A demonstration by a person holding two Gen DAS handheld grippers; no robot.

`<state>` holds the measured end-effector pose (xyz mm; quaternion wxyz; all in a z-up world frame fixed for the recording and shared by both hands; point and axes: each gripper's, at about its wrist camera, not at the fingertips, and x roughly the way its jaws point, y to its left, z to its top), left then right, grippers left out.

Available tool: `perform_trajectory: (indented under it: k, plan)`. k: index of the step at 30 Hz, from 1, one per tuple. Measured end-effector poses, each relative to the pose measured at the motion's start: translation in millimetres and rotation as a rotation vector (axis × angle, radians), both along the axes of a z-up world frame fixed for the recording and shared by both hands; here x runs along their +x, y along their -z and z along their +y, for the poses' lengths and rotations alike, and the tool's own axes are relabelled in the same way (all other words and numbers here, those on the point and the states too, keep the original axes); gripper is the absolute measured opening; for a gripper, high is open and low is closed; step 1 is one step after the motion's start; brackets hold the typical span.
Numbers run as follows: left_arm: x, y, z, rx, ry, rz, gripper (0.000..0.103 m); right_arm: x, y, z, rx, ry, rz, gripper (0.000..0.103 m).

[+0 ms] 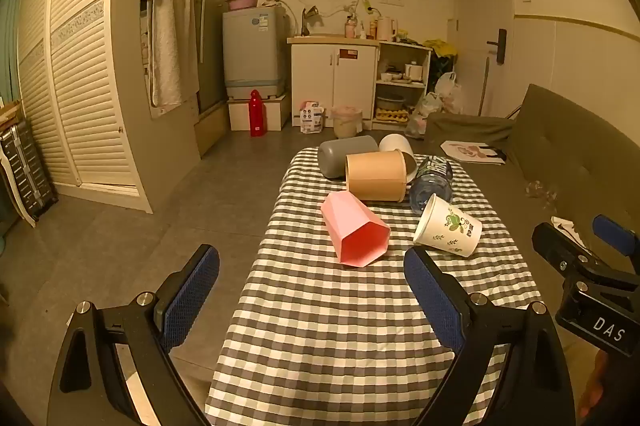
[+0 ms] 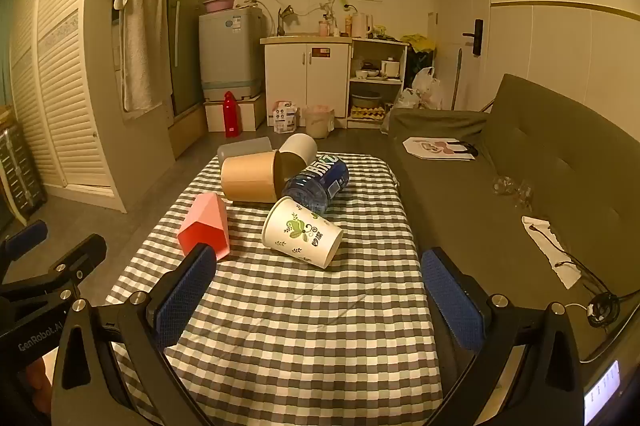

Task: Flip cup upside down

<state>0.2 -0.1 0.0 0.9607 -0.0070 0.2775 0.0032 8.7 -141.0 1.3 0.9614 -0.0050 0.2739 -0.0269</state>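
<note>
Several cups lie on their sides on a checked table (image 1: 320,326) (image 2: 300,326). A pink faceted cup (image 1: 354,230) (image 2: 206,228) lies nearest, mouth toward me. A white paper cup with a green pattern (image 1: 448,226) (image 2: 302,232) lies tilted against a blue water bottle (image 1: 432,182) (image 2: 318,180). Behind are a tan cup (image 1: 376,176) (image 2: 250,176), a grey cup (image 1: 344,154) (image 2: 240,148) and a white cup (image 1: 396,144) (image 2: 300,146). My left gripper (image 1: 312,290) is open and empty, short of the pink cup. My right gripper (image 2: 320,294) is open and empty, short of the paper cup.
A grey-green sofa (image 2: 520,186) runs along the table's right side, with a paper (image 2: 440,148) and a cable (image 2: 600,302) on it. Bare floor (image 1: 160,226) lies left of the table. A red bottle (image 1: 257,113), a washing machine (image 1: 254,54) and kitchen cabinets (image 1: 332,78) stand at the far wall.
</note>
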Motion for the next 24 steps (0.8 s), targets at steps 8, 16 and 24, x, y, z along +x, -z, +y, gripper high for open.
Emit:
perform_trajectory:
  k: [8, 16, 24]
  plan:
    - [0.2, 1.7, 1.7, 0.0, 0.007, -0.008, 0.096, -2.2, -1.6, 0.3, 0.001, 0.001, -0.003, 0.103]
    - [-0.4, -1.2, -2.9, 0.009, 0.007, -0.012, 0.096, 0.1, 0.5, 2.4, 0.001, 0.001, -0.002, 0.103]
    - [-0.5, -2.2, -2.4, 0.005, 0.007, -0.012, 0.096, 0.0, 0.8, 2.4, -0.001, 0.0, -0.001, 0.103]
